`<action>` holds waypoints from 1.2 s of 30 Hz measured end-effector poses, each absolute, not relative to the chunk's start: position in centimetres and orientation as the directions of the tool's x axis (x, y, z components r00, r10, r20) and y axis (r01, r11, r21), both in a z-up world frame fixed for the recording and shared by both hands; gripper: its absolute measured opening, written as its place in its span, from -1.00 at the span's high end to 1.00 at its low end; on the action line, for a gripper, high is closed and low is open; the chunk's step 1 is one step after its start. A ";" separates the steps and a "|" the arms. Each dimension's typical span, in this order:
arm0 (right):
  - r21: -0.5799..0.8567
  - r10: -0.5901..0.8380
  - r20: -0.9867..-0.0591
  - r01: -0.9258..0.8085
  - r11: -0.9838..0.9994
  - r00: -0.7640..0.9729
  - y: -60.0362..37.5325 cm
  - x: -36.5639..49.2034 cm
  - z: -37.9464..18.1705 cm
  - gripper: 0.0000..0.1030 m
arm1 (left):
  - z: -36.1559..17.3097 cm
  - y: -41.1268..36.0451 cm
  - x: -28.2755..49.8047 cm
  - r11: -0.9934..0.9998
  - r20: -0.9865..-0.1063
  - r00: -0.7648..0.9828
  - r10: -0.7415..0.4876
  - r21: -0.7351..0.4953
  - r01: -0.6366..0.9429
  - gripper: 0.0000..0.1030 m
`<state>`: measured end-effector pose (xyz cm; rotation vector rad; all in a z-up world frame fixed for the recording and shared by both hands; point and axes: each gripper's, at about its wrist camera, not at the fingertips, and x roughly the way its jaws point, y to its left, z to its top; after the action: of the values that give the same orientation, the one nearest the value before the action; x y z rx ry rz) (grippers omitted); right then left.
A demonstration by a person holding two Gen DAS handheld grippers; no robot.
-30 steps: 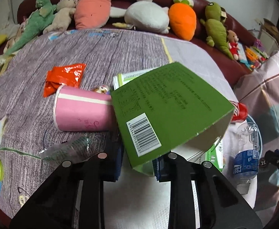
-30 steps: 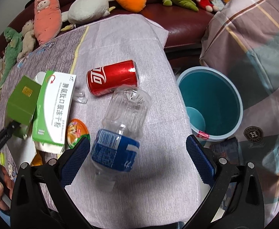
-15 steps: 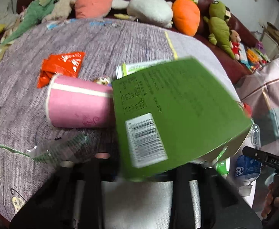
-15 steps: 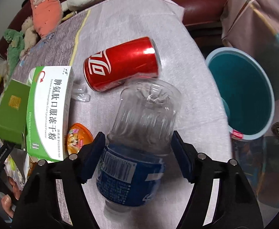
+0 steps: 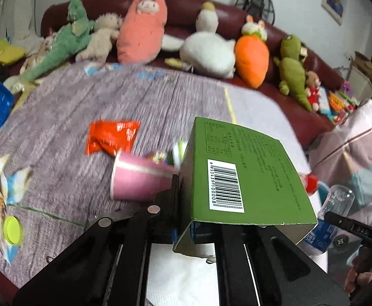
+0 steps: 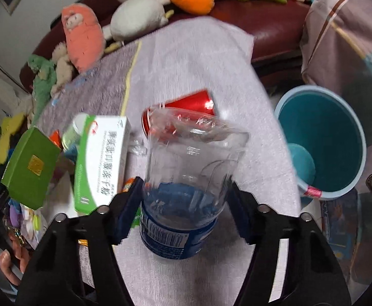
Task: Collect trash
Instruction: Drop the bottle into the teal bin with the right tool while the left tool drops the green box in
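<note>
Green carton: clamped by one wall in the left gripper, now lifted clear of the bed cover; a second ago it lay low over the pink cup. Clear plastic bottle: right gripper, wide apart a second ago, has just been closing and now presses both pads on it, blue label end nearest the camera. Red can: just behind the bottle. White-and-green box: just left of the bottle. Teal bin: off the cover's right edge, mouth open, with bare cover between it and the bottle.
</note>
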<state>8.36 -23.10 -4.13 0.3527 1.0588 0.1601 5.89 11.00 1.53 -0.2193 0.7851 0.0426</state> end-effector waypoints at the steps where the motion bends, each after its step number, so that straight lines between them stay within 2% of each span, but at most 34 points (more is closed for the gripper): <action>1: 0.366 0.298 -0.814 0.042 0.930 0.498 -23.6 8.3 -3.6 -0.19 | 2.4 10.6 5.8 0.977 -0.693 0.719 -0.050 -0.185 -0.110 0.86; 6: 0.388 0.283 -0.763 0.063 0.920 0.581 -26.6 6.9 -0.9 -0.19 | 5.7 6.6 5.6 0.982 -0.651 0.749 -0.124 -0.191 -0.003 0.86; 12: 0.367 0.171 -0.725 0.165 0.915 0.668 -33.4 5.4 1.7 -0.19 | 4.9 -2.0 7.6 0.971 -0.687 0.686 -0.240 -0.173 0.166 0.86; 16: 0.325 0.069 -0.740 0.265 0.908 0.669 -38.7 5.5 1.2 -0.19 | 3.0 -7.5 9.4 0.952 -0.730 0.614 -0.299 -0.179 0.250 0.86; 22: 0.304 0.007 -0.783 0.372 0.877 0.622 -44.6 6.6 -1.8 -0.19 | 0.8 -14.0 11.8 0.921 -0.765 0.542 -0.348 -0.171 0.350 0.86; 29: 0.310 0.040 -0.822 0.387 0.868 0.568 -47.0 9.1 -5.4 -0.20 | -1.1 -19.9 14.5 0.900 -0.791 0.504 -0.347 -0.129 0.417 0.86; 36: 0.352 0.117 -0.848 0.383 0.854 0.517 -47.3 10.3 -8.1 -0.21 | -2.3 -21.5 16.2 0.903 -0.811 0.483 -0.329 -0.120 0.412 0.86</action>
<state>10.28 -47.32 -8.14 0.5475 1.0278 -0.1693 16.17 -21.50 -2.32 0.0950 0.9664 -0.4517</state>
